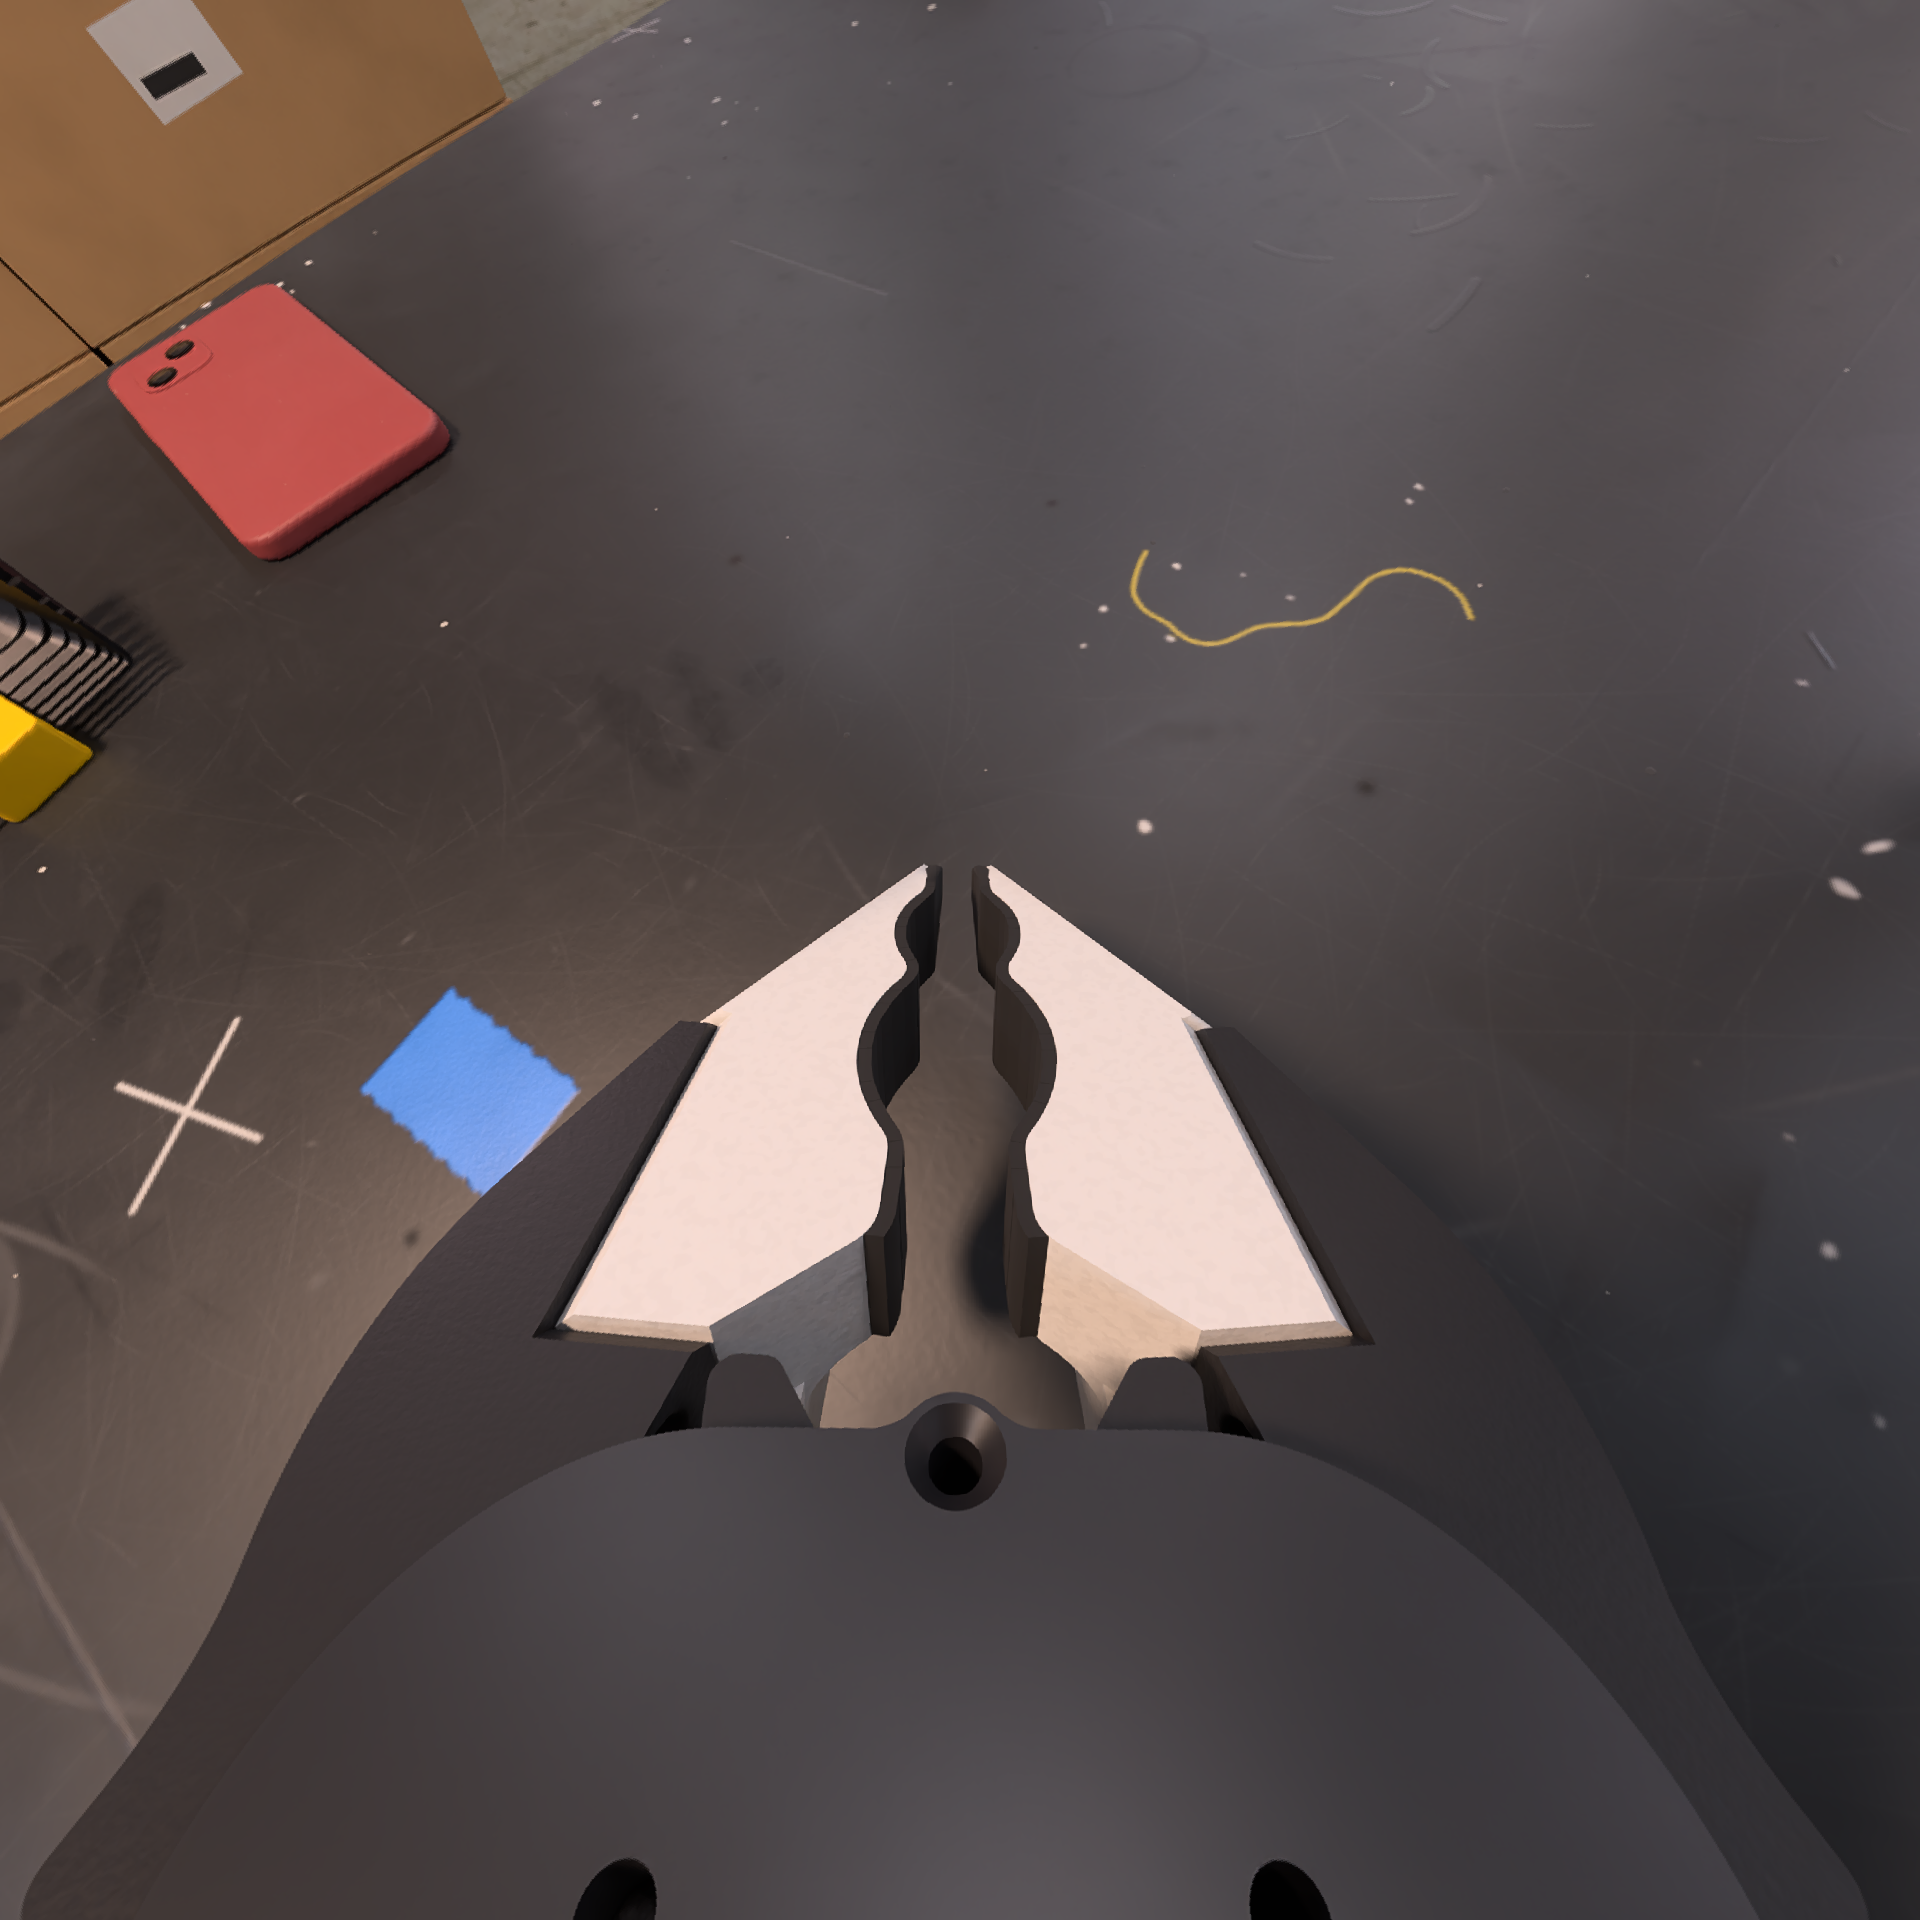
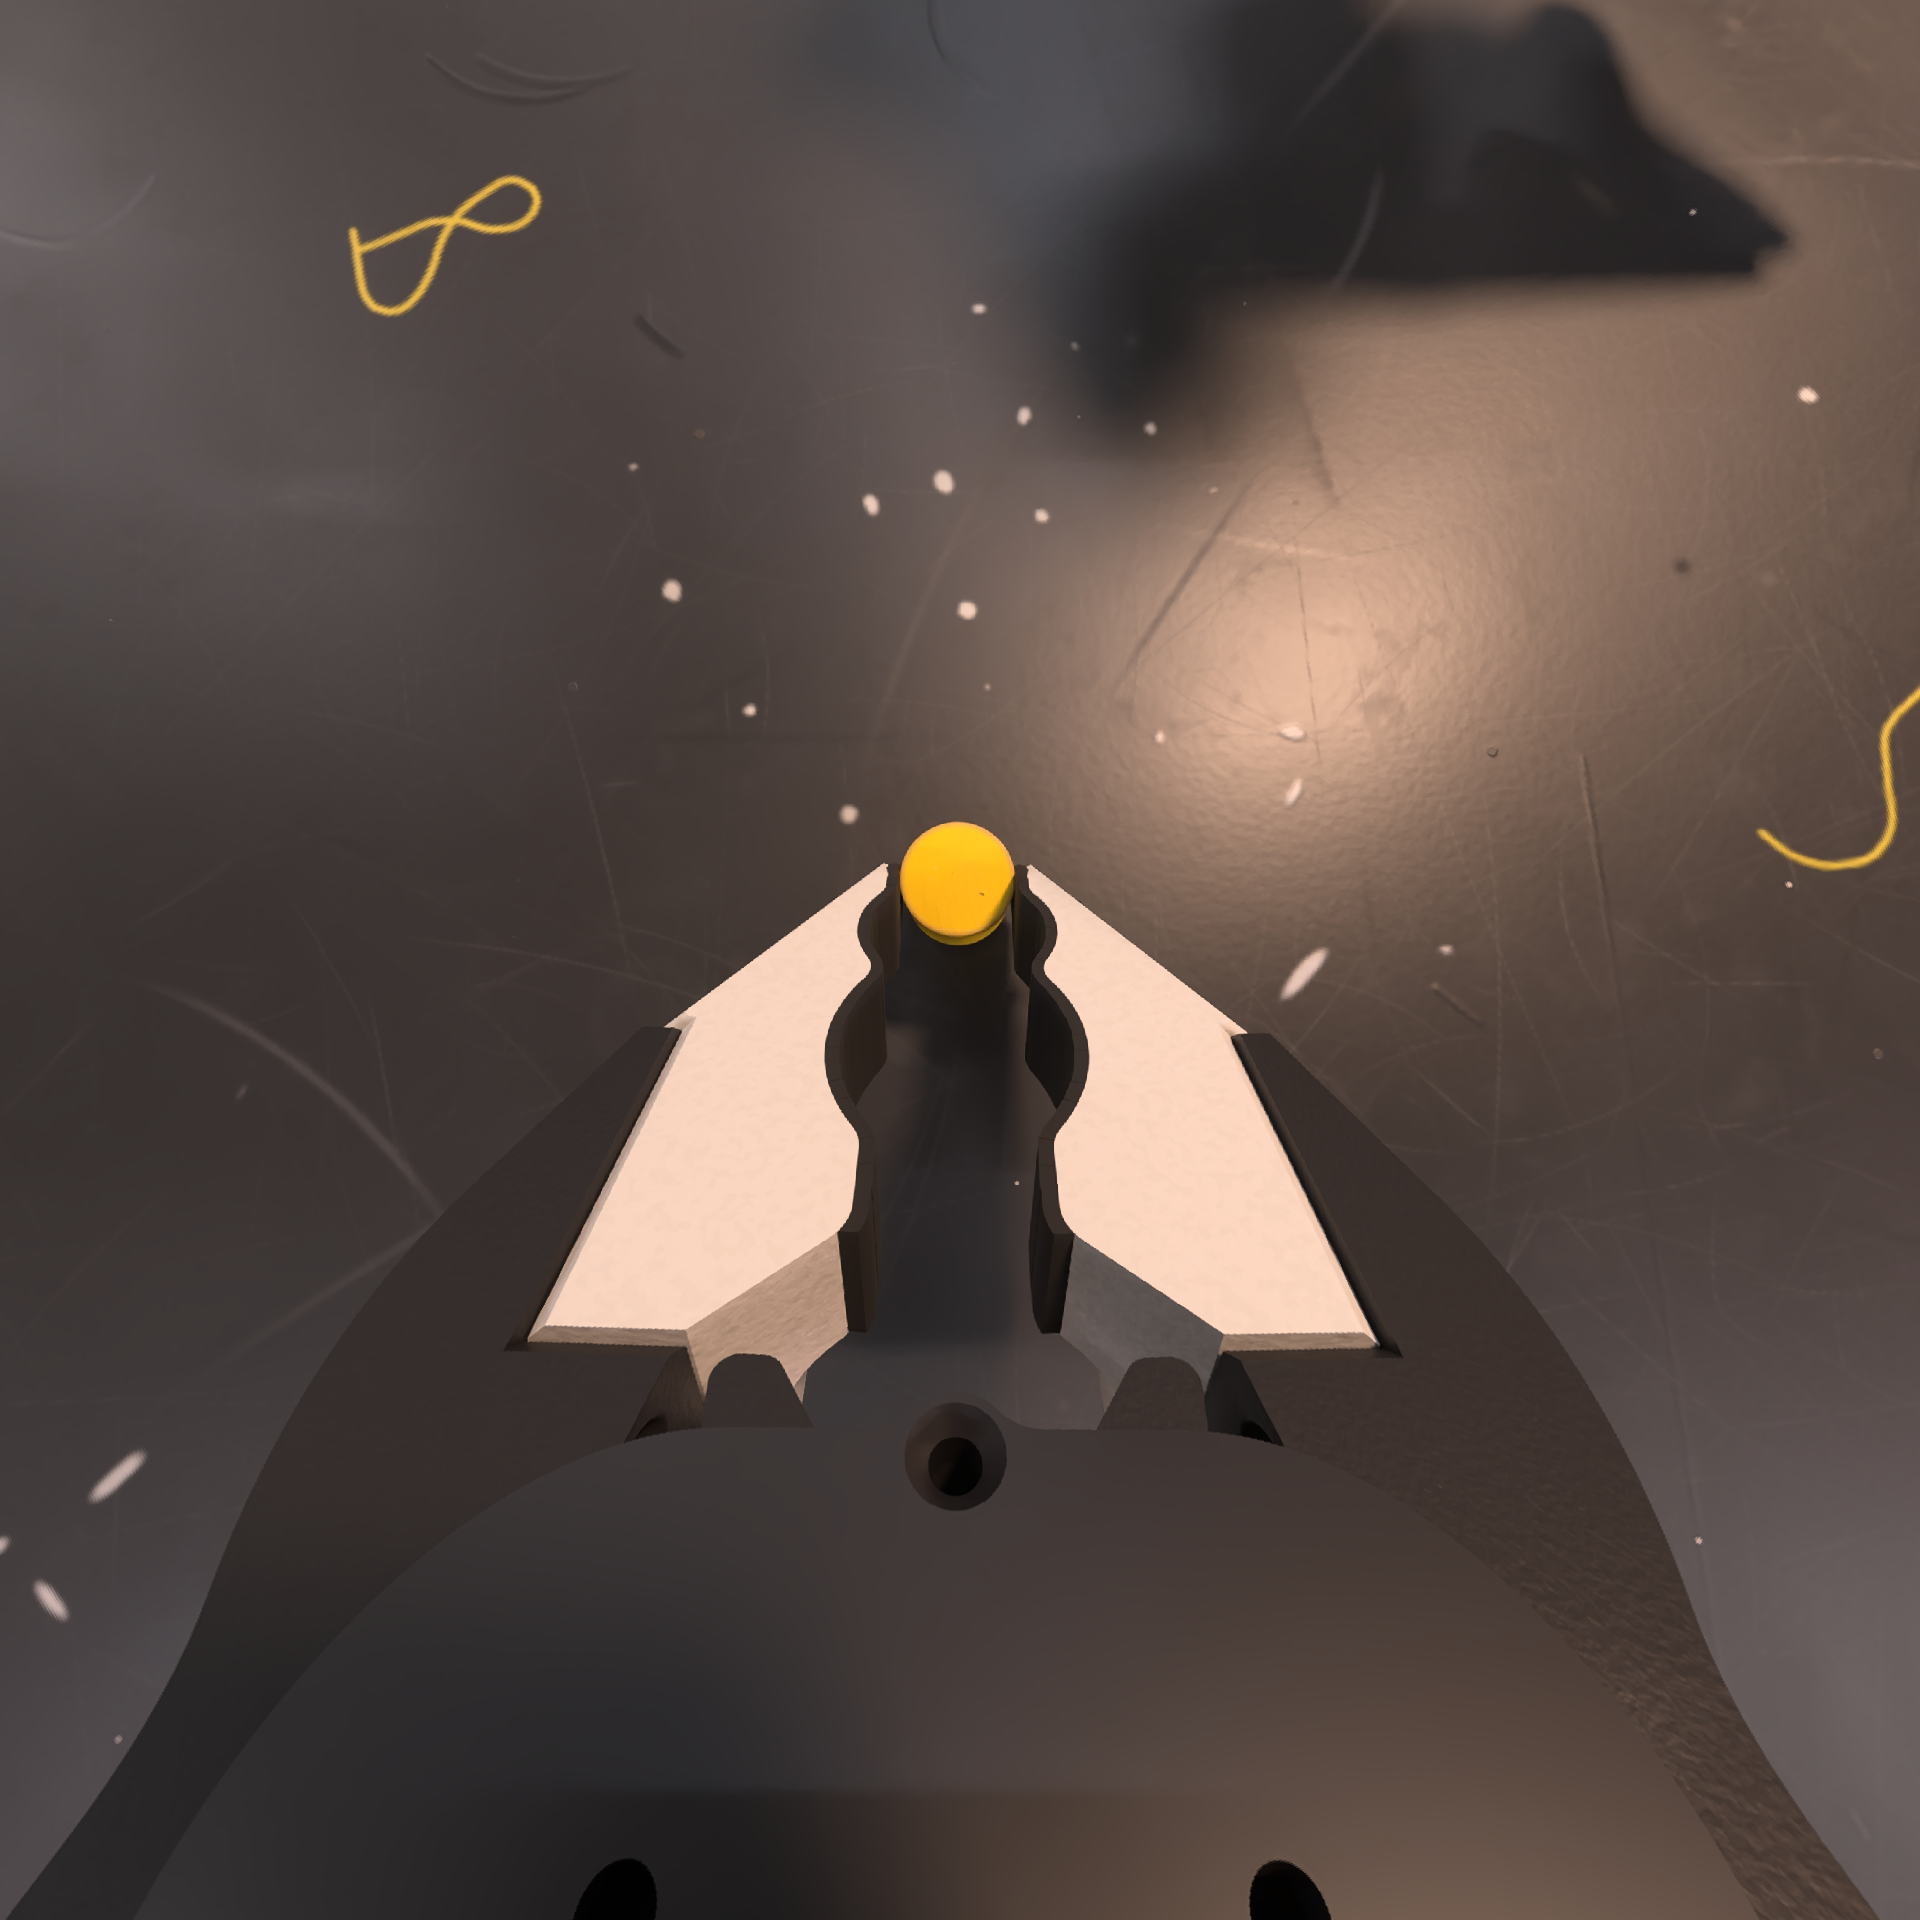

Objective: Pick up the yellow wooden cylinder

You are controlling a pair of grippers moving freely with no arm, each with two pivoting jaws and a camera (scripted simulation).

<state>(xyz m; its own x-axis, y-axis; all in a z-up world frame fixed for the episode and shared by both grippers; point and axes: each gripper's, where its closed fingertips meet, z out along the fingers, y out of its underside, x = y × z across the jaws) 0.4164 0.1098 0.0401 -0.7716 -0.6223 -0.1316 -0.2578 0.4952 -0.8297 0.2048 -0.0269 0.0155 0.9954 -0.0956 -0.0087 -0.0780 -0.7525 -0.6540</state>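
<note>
In the right wrist view the yellow wooden cylinder (image 2: 956,881) shows end-on as a round yellow face between my right gripper's (image 2: 956,883) fingertips. The right gripper is shut on it and holds it above the dark tabletop; its shadow falls on the surface at the upper right. The cylinder's length is hidden behind its top face. In the left wrist view my left gripper (image 1: 957,878) is shut and empty, its tips nearly touching, above the dark tabletop. The cylinder does not show in that view.
In the left wrist view a red phone (image 1: 275,421) lies at the upper left beside a brown cardboard box (image 1: 208,177). A yellow block (image 1: 31,769) and a ribbed black part (image 1: 52,655) sit at the left edge. Blue tape (image 1: 468,1086) and a white cross mark (image 1: 187,1114) lie on the table.
</note>
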